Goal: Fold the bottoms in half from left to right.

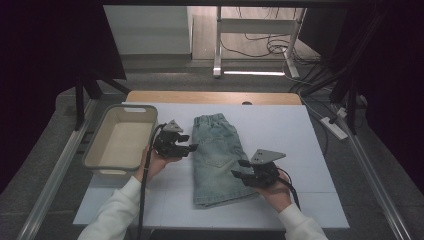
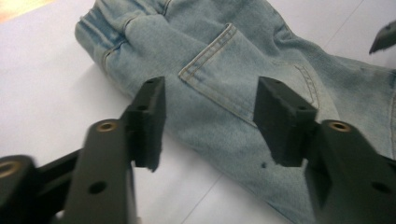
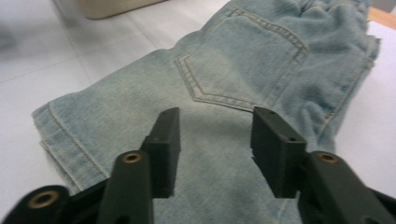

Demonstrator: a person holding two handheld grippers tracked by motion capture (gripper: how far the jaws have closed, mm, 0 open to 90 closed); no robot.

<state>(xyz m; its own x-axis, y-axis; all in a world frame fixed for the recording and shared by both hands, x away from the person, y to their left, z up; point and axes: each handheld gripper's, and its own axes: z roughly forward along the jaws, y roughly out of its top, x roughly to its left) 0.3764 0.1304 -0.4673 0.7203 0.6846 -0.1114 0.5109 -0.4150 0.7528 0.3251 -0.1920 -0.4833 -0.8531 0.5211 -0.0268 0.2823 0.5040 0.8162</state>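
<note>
On the white surface, both the left gripper and right gripper hover half-open beside the folded denim shorts, risking pinching one layer only.

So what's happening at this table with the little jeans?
A person holds a two-jaw gripper in each hand over folded denim shorts lying flat on a white table. The left gripper is at one long edge, the right gripper at the other. Both have their jaws apart, gripping nothing. A beige bin waits beside them.
</note>
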